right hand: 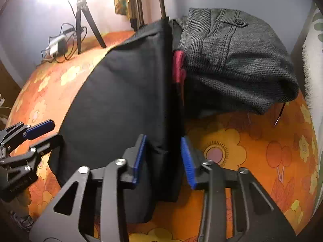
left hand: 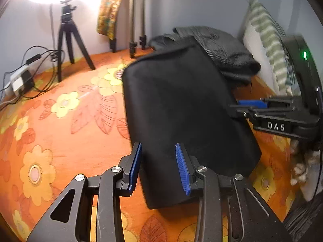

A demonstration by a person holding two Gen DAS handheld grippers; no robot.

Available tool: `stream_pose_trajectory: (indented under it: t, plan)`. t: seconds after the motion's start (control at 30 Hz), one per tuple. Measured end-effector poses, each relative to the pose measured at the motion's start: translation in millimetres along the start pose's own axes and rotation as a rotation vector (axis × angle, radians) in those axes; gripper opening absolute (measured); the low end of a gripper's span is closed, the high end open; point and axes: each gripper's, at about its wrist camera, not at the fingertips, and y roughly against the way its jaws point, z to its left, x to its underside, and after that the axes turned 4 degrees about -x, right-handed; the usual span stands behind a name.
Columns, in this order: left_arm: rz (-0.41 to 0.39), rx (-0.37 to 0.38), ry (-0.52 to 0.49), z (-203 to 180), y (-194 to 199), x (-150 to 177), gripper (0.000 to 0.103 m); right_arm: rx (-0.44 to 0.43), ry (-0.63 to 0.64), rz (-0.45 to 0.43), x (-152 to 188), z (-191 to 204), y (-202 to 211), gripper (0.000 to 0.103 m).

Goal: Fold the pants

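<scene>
Both grippers, left (left hand: 159, 167) and right (right hand: 164, 159), angle down over black pants (left hand: 181, 111).

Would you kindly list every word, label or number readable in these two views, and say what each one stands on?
"DAS": white letters on the black body of the right tongs, seen in the left wrist view.
Faint embossed lettering on the left tongs, in the right wrist view: too dark to read.
Nothing else bears text.

- Orange floral bedspread (left hand: 66, 121) carries everything.
- Folded black pants (left hand: 181, 111) lie on it.
- Grey corduroy garment (right hand: 238, 60) lies behind them.
- Tripod (left hand: 68, 38) and power strip (left hand: 19, 80) stand at the far edge.
</scene>
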Motion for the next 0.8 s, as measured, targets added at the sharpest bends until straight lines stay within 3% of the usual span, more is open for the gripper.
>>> stream_pose_trajectory:
  t: [0.4,0.53,0.67,0.8]
  plan:
    - [0.006,-0.032,-0.156,-12.2,-10.6,10.2,0.036,0.067,0.092,-0.016,3.4,9.4,-1.3,0.032]
    - [0.012,0.004,-0.072,6.3,-6.6,1.7,0.037,0.071,0.105,-0.031,4.1,6.1,0.3,0.037]
    - [0.012,0.032,0.034,29.9,-10.4,-11.6,0.038,0.088,0.126,-0.061,4.9,4.0,2.2,0.060]
    - [0.016,0.047,0.111,48.8,-21.0,-25.6,0.041,0.074,0.126,-0.068,4.4,0.0,-1.3,0.067]
